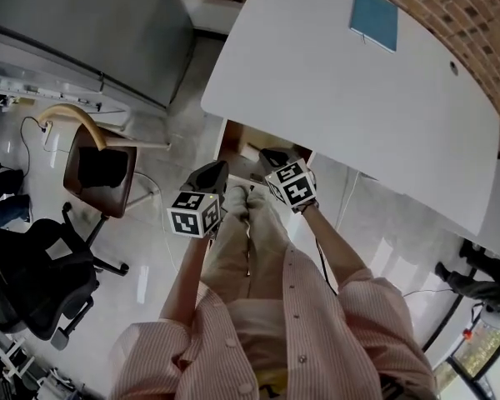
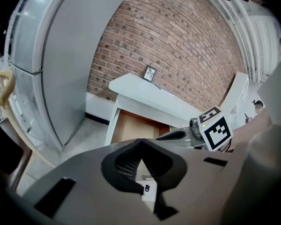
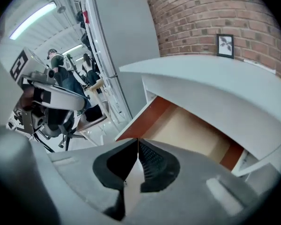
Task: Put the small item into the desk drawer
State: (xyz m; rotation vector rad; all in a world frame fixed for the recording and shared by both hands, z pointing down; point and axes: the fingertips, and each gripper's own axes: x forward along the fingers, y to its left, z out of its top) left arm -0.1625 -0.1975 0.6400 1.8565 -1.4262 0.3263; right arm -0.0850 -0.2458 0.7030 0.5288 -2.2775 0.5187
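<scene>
The white desk [image 1: 342, 82] has its wooden drawer [image 1: 242, 140] pulled open below the near edge. Both grippers hang in front of the drawer, above my knees. My left gripper [image 1: 219, 167] is shut, its tips meeting [image 2: 140, 142]. Through the gap under its tips shows a white piece with a small dark mark [image 2: 147, 186]; I cannot tell whether that is the small item. My right gripper [image 1: 271, 152] is shut with nothing between its pads [image 3: 138, 142]. The drawer's pale floor [image 3: 192, 130] looks bare where it shows.
A blue notebook [image 1: 375, 17] lies on the desk's far part, and a small picture frame [image 3: 225, 45] leans on the brick wall. A grey cabinet [image 1: 83, 23] stands to the left. A wooden chair [image 1: 100, 169] and a black office chair [image 1: 33, 282] stand to my left.
</scene>
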